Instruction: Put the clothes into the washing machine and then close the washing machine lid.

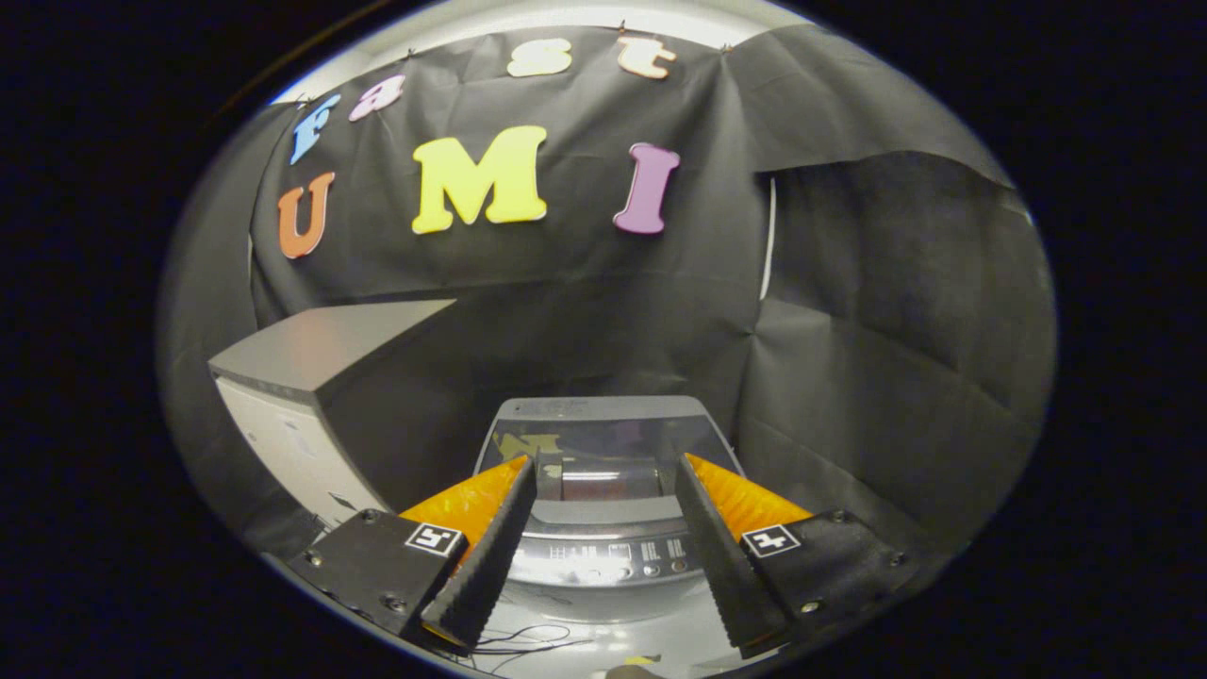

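Observation:
A small grey top-loading washing machine (603, 415) stands on the floor just ahead of my fingers, against the black cloth wall. Its glass lid (603, 443) lies flat and looks closed, with reflections on it. The control panel (613, 556) with a row of buttons faces me, low between the fingers. My gripper (606, 464) is open and holds nothing. Its two fingers (490, 556) are spread wide, one to each side of the lid's near part, and hover above the machine.
A taller white cabinet (283, 443) with a grey top stands to the left of the machine. Black cloth walls close off the back and the right. Thin dark cables (528, 641) lie on the pale floor in front of the machine.

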{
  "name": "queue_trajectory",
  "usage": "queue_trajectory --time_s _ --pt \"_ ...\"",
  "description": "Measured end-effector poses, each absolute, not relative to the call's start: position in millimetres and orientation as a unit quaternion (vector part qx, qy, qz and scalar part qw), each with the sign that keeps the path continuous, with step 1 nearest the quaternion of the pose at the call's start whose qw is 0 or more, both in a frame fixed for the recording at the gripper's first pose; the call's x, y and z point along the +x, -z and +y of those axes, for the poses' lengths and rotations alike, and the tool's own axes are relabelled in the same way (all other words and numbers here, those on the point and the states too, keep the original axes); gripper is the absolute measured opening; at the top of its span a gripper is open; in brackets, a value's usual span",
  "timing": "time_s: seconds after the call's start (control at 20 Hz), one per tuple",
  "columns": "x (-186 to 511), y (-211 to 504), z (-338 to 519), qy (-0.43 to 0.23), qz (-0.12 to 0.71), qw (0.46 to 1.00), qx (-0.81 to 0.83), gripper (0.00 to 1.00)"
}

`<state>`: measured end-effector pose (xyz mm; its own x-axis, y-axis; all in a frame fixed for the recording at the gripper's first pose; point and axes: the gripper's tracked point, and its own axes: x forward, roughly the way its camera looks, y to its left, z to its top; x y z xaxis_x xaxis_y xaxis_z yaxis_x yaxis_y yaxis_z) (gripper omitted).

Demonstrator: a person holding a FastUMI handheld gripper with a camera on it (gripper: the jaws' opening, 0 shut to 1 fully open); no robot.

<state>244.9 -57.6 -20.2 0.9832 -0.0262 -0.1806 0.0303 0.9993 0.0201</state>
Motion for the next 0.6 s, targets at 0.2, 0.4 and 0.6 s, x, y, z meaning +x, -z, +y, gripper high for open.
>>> queue_trajectory --time_s 0.2,0.4,0.6 --pt "154.6 8.5 -35.4 0.027 0.061 0.998 0.008 0.93" --pt "81.1 -12.5 -6.1 0.012 0.033 0.999 -0.012 0.96" --pt "20.2 -12.1 20.6 -0.010 0.015 1.000 -0.019 0.99"
